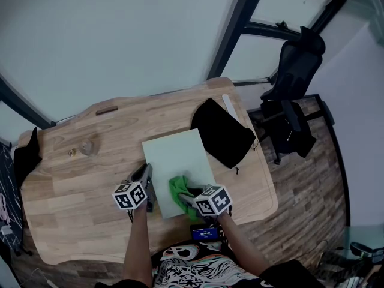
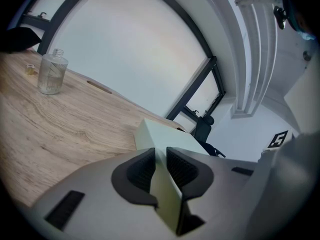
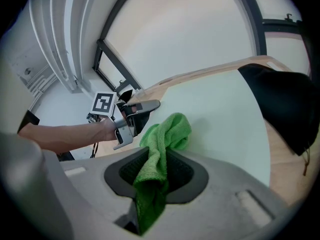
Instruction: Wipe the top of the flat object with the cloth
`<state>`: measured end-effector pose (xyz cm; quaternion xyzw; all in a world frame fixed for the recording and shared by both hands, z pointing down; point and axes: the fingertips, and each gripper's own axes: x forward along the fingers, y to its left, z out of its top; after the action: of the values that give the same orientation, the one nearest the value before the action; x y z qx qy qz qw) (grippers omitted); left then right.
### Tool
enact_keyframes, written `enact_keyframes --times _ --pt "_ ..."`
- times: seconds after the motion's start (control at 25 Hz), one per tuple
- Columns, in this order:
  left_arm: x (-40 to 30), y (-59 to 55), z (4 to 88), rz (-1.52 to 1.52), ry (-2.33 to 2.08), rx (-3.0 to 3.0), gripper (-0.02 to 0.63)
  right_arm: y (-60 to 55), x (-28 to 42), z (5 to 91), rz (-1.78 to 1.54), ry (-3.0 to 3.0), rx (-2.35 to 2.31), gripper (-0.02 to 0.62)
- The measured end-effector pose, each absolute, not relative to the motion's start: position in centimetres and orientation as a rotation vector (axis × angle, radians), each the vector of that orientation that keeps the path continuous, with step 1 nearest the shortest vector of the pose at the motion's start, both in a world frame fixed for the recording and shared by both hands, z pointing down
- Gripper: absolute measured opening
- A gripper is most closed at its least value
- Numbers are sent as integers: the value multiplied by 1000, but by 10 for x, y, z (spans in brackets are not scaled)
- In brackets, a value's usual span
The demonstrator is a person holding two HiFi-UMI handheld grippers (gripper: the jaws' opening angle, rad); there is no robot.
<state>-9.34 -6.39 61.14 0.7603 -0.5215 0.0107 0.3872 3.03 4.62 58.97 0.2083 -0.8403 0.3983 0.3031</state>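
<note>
Nearest, the right tool [image 3: 159, 160] is clamping the green cloth [image 3: 167, 134] at the near end of the pale board [image 1: 178, 152]. The left tool [image 2: 160, 166] is clamping its left edge. Board length is extending farther away.

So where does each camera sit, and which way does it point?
Head view: on the person's head, looking steeply down at the wooden table; both forearms, left gripper and right gripper show.
Left gripper view: on the left gripper, looking along its fingers, shut on the edge of the pale board; a glass bottle stands far left.
Right gripper view: on the right gripper, looking over its gripped green cloth across the board; the left forearm shows.
Shared: both gripper views see the board.
</note>
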Motion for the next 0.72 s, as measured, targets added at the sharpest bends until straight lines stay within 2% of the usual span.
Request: enact_keyframes --times 0.72 --pt "-94 -64 613 29 -1320 1939 70 31 67 591 1105 -2220 686 88"
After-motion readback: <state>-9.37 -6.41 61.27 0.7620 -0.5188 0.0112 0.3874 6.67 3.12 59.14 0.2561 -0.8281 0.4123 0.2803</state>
